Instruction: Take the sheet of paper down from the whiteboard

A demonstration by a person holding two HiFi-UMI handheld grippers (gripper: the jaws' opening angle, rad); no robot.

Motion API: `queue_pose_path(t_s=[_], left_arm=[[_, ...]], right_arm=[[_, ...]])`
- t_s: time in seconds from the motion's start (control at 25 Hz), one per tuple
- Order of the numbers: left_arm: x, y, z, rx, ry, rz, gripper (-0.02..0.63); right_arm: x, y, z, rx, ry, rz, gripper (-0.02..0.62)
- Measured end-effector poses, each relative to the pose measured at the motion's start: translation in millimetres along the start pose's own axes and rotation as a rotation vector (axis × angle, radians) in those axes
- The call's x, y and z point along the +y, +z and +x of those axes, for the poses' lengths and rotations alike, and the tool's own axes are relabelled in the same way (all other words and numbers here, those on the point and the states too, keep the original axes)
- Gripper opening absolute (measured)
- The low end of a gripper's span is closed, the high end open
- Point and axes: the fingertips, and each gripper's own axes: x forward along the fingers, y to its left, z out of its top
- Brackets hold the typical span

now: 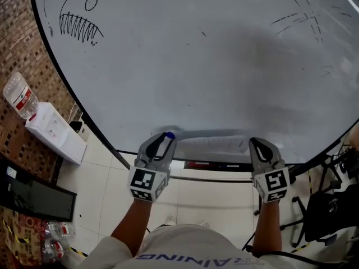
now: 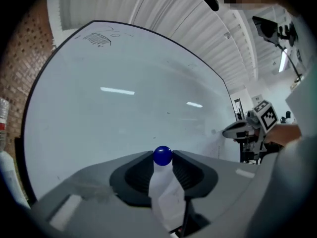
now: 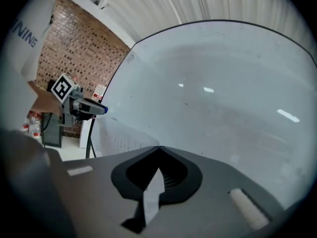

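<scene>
The whiteboard (image 1: pixel 213 66) fills the head view. A sheet of paper (image 1: pixel 216 147) with a faint printed grid lies against its lower edge, stretched between my two grippers. My left gripper (image 1: pixel 167 137) is at the sheet's left end, shut on a blue round magnet (image 2: pixel 162 155), and the paper (image 2: pixel 166 197) runs down between its jaws. My right gripper (image 1: pixel 254 143) is at the sheet's right end, shut on the paper's edge (image 3: pixel 153 192). In the right gripper view the sheet (image 3: pixel 119 138) runs across to the left gripper (image 3: pixel 96 109).
A marker sketch (image 1: pixel 78 24) sits at the board's top left, and faint marks (image 1: pixel 305 18) at top right. A white box (image 1: pixel 56 130) and a water bottle (image 1: pixel 19 97) stand by the brick wall on the left. A black stand (image 1: pixel 322 206) is at the right.
</scene>
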Motion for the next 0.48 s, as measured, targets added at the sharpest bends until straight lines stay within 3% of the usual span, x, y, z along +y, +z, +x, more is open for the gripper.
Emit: queue_pose_path(t_s=[0.24,0.48], left_arm=[[22,-19,-29,-0.002,0.110,-0.019,0.126],[23,-32,-38,0.018,0.125,-0.032,0.126]], right_arm=[[-4,-39,-40,0.044,-0.041,0.051,0.008],[-11,-59,-64,0.023,-0.105,0.134,0.006]])
